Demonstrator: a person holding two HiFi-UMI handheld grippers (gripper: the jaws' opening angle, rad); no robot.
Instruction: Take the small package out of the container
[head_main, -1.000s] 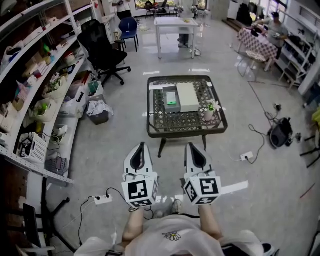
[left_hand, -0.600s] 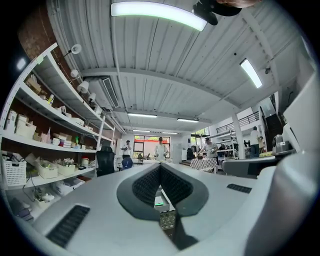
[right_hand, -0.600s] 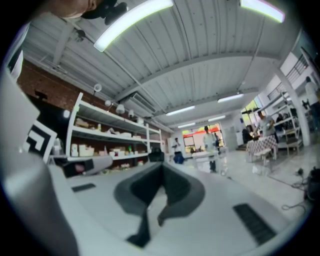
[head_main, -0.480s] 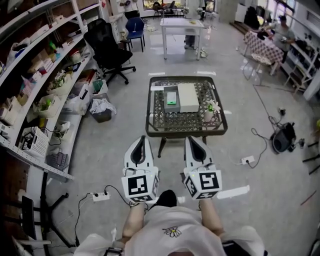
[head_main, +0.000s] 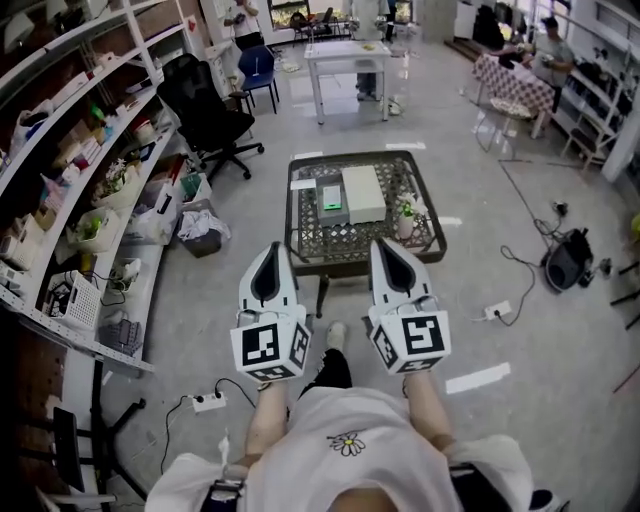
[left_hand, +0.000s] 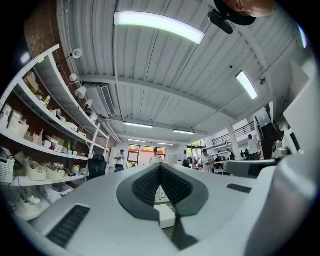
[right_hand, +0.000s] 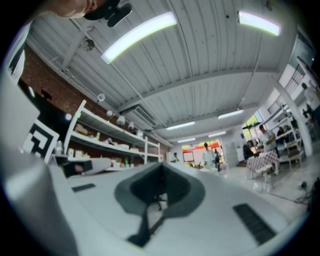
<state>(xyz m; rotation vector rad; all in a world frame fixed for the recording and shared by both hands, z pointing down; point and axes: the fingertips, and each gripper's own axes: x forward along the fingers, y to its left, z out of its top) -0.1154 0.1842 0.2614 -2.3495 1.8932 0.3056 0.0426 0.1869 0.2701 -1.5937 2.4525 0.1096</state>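
I'd closed in: table (head_main: 292, 215) sat just ahead of left tongs (head_main: 272, 250) and right tongs (head_main: 385, 246), both shut, empty; container (head_main: 331, 192) beyond reach.

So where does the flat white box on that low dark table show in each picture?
Head view: flat white box, upper centre, on the low dark table.
Left gripper view: box, low centre.
Right gripper view: not in it.
Shared landmark: white wall shelves, left side in all.
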